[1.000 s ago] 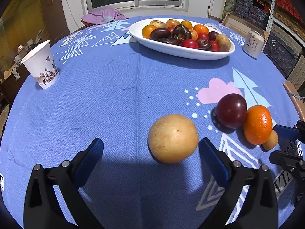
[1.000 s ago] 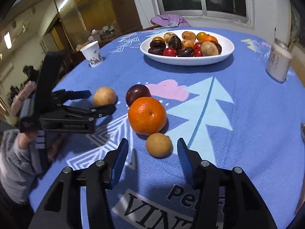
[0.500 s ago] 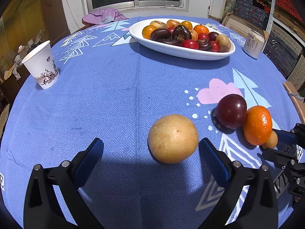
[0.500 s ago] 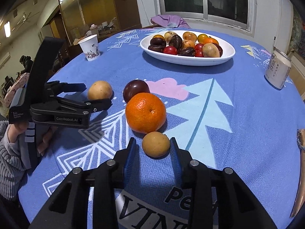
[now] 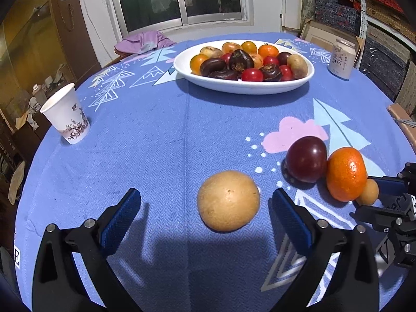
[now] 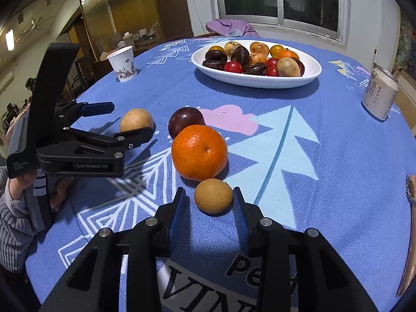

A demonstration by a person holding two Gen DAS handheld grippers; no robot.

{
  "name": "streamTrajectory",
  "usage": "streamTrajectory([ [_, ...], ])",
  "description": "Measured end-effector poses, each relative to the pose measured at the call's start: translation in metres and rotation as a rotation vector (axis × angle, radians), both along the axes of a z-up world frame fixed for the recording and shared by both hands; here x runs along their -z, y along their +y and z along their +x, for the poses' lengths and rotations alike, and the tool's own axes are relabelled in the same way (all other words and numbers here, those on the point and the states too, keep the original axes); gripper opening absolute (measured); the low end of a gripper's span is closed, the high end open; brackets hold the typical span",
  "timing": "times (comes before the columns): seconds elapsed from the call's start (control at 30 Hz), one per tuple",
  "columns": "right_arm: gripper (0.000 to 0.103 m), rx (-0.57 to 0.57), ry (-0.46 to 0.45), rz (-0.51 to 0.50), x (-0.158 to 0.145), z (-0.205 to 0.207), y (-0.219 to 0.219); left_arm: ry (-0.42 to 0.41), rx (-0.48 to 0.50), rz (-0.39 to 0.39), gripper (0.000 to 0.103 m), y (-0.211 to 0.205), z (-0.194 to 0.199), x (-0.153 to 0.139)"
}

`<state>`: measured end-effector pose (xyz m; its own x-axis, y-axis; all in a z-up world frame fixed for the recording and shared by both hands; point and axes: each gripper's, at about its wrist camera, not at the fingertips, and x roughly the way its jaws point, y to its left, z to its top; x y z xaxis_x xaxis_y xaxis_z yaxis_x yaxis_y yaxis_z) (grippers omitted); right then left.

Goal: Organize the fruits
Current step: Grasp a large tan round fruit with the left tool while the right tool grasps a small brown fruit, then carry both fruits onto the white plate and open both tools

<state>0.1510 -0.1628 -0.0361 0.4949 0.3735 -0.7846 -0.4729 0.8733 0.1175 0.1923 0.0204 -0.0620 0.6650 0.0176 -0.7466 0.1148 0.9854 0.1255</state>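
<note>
Both tongs point down at a round table under a blue patterned tablecloth (image 5: 161,135). On the right gripper (image 6: 209,202), the blue-padded jaws have just been closing around a small round tan fruit (image 6: 213,199); the right pad touches its side, while a narrow gap shows between the fruit and the left pad, so it is bracketed and not yet clamped. That small fruit sits on the cloth touching the near side of a bright orange mandarin (image 6: 199,152), and a dark purple plum (image 6: 186,124) rests against the mandarin's far side — the three form a short row.

Wide apart stand the jaws of the left gripper (image 5: 206,212), holding nothing; a larger round tan fruit (image 5: 228,200) lies on the cloth between the two blue pads, clear of both. In the right wrist view the same gripper comes in from the left, held by a hand (image 6: 39,184) in a grey knitted sleeve.

Farther back, a white oval ceramic dish (image 5: 244,84) holds a heap of mixed fruit — orange, red, dark brown and tan pieces. A white paper cup with a dark floral print (image 5: 66,115) stands upright near the left edge of the table, and a pale drinks can (image 5: 341,58) stands upright at the right, beyond the dish. A lilac cloth (image 5: 144,41) lies bunched at the far edge below the window.
</note>
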Motion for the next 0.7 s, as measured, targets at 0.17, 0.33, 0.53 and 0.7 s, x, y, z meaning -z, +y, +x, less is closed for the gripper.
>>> streamTrajectory([
  [0.17, 0.039, 0.000, 0.000, 0.000, 0.000, 0.000, 0.000, -0.024, 0.020, 0.012, 0.098, -0.004, -0.004, -0.003],
  [0.33, 0.039, 0.000, 0.000, 0.000, 0.000, 0.000, 0.000, -0.016, 0.055, 0.001, 0.062, -0.006, -0.004, -0.002],
  [0.53, 0.037, 0.002, 0.001, 0.008, 0.000, 0.000, -0.001, -0.025, 0.089, -0.006, 0.045, -0.011, -0.007, -0.003],
  [0.7, 0.029, 0.009, -0.012, 0.085, -0.013, -0.001, -0.010, -0.091, 0.110, -0.066, 0.044, -0.009, -0.016, -0.021],
])
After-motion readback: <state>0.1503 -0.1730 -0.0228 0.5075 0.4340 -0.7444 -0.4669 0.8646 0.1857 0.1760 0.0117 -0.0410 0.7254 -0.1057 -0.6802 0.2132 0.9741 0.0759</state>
